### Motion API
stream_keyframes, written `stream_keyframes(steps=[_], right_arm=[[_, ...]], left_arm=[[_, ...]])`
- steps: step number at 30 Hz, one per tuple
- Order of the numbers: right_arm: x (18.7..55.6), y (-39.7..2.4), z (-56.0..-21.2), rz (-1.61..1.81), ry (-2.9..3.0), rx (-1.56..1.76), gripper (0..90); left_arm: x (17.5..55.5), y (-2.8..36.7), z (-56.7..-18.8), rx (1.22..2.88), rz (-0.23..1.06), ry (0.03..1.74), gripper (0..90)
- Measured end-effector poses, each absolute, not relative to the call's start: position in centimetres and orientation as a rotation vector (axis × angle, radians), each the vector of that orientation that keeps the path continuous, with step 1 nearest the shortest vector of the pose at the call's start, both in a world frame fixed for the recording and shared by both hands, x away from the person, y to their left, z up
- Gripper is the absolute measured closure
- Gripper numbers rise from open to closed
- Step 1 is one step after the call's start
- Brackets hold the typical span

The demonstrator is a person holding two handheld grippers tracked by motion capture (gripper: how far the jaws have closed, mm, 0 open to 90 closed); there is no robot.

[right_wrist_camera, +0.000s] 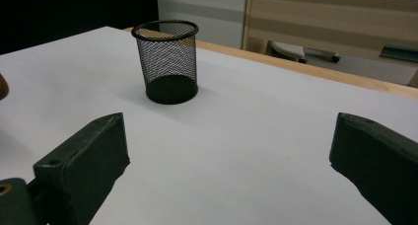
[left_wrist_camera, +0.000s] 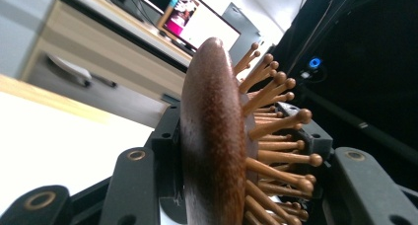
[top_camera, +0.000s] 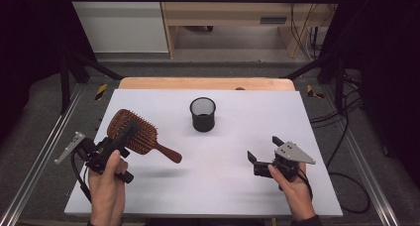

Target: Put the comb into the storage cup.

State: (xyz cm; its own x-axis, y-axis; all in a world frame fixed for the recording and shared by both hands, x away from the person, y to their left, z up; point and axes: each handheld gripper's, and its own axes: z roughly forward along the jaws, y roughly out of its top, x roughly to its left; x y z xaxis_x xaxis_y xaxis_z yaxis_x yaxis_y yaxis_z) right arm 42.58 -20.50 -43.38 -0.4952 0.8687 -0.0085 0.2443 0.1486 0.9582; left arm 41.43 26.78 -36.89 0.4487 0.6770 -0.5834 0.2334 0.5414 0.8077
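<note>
The left gripper (top_camera: 120, 142) pinches a wooden paddle hairbrush (top_camera: 132, 132) by its broad head: one jaw lies flat against the smooth, dark reddish-brown back, the other presses in among the bristles. In the left gripper view the hairbrush (left_wrist_camera: 213, 136) stands edge-on between the jaws, its back rounded and finely grained, its pale wooden pins ending in small ball tips and fanning out to one side. From the high view the head is oval with rows of pins facing up, and a short tapered handle juts out past the jaws toward the middle of the desk (top_camera: 233, 186), lifted clear of the white surface with a soft shadow below it.

The right gripper (top_camera: 264, 151) has its jaws spread wide with nothing between them. Beyond the gap, well apart, a black mesh cup (right_wrist_camera: 167, 62) stands upright on the desk.
</note>
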Motion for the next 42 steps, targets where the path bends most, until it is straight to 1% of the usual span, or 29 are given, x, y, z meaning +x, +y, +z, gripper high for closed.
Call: stream_keyframes(steps=[1, 5, 12, 20, 25, 33, 42], right_arm=[[42.5, -20.8, -43.3, 1.365, 1.837, 1.056, 2.1], [42.1, -21.7, -43.2, 1.373, 1.830, 1.043, 3.0], [41.8, -21.8, -43.6, 1.367, 1.830, 1.005, 3.3], [42.1, -22.0, -44.1, 1.334, 1.823, 1.012, 3.7], [42.0, -21.7, -44.3, 1.347, 1.823, 1.017, 3.9], [41.9, -21.4, -44.3, 1.343, 1.830, 0.992, 4.1], [41.9, -21.7, -44.4, 1.353, 1.808, 1.026, 4.1]], left_arm=[[41.5, 26.7, -36.8, 0.996, 0.326, 1.106, 49.9], [41.3, 25.9, -36.1, 1.040, 0.374, 1.082, 49.9], [41.9, 24.4, -35.2, 1.072, 0.357, 1.055, 49.9], [43.6, 22.4, -32.8, 1.119, 0.338, 1.053, 49.9], [44.7, 21.5, -31.2, 1.105, 0.296, 1.044, 49.9], [46.4, 20.0, -28.3, 1.131, 0.305, 1.050, 49.9], [48.2, 19.5, -26.9, 1.137, 0.312, 1.039, 49.8]])
